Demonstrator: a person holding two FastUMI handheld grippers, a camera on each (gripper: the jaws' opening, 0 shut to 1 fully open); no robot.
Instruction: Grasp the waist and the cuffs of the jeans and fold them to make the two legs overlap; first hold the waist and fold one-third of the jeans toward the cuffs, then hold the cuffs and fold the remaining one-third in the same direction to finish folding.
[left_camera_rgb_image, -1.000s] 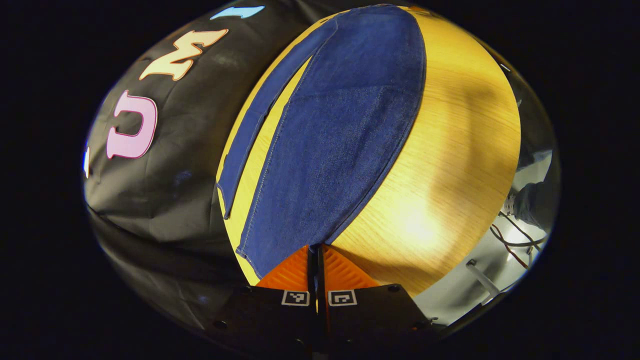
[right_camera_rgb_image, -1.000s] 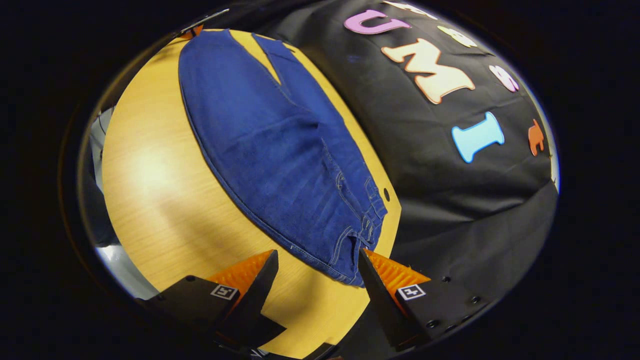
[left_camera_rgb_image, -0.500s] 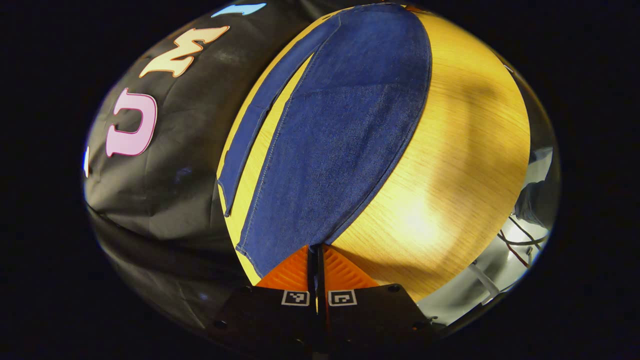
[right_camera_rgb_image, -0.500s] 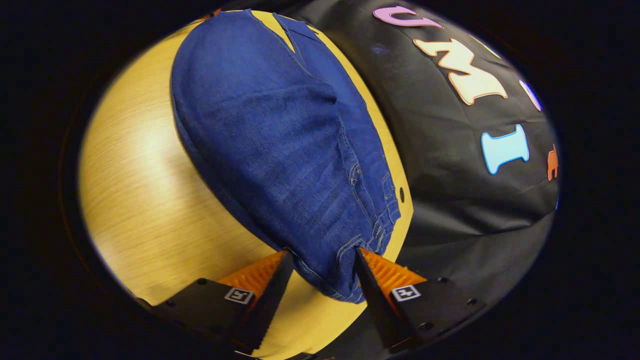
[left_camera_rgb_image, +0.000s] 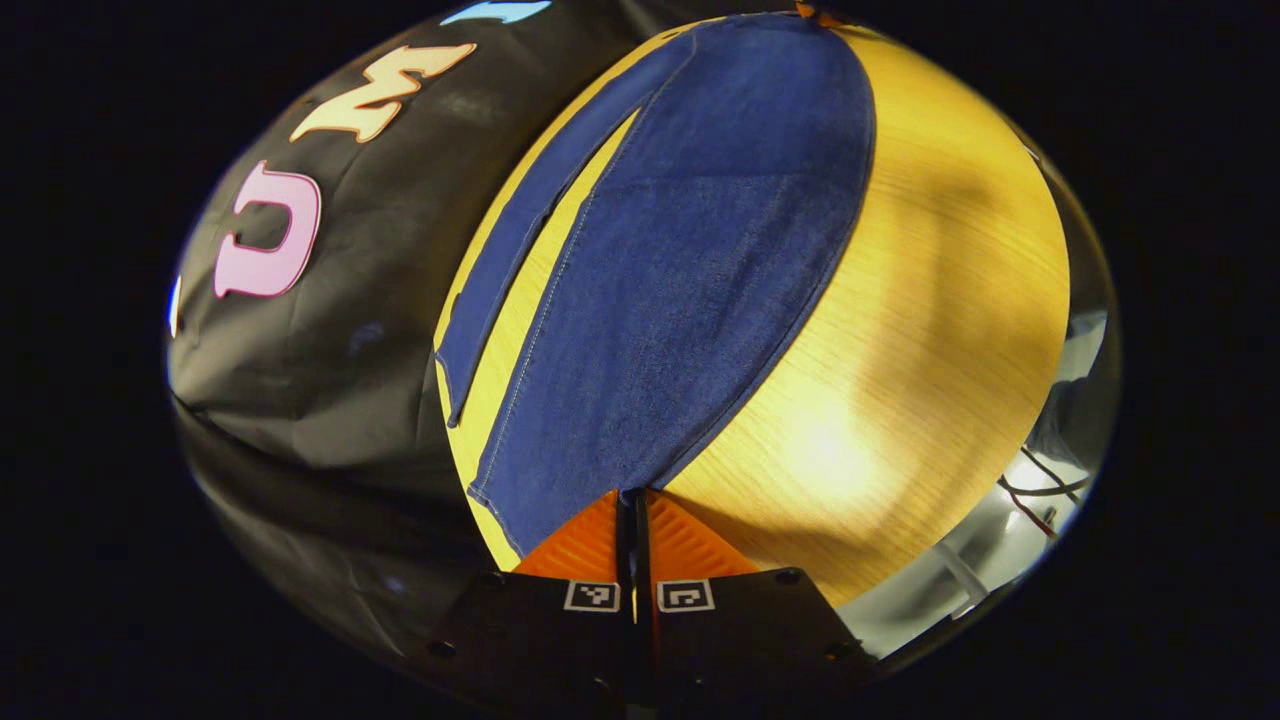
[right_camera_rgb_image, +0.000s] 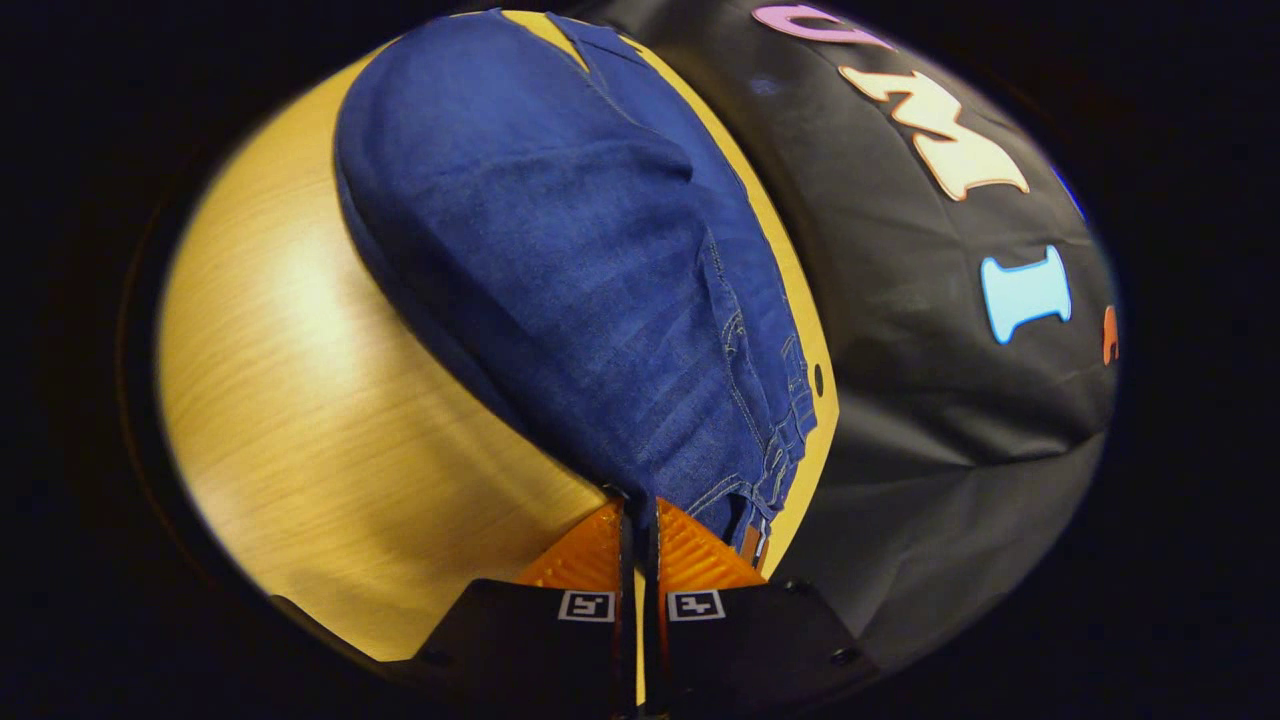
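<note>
One pair of jeans (left_camera_rgb_image: 680, 270) lies flat on the wooden bench (left_camera_rgb_image: 930, 330), along its back edge by the black cloth wall (left_camera_rgb_image: 340, 300). Two grippers hold it: the left gripper (left_camera_rgb_image: 632, 497) is clenched on the near leg's cuff corner, the right gripper (right_camera_rgb_image: 638, 505) clenched on the waist (right_camera_rgb_image: 750, 480). Two legs show, slightly apart.

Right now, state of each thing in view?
Blue denim jeans: flat on the table, legs apart, not yet folded.
Left gripper: shut on the near leg's cuff.
Right gripper: shut on the waist edge.
Light wooden table: jeans on it.
</note>
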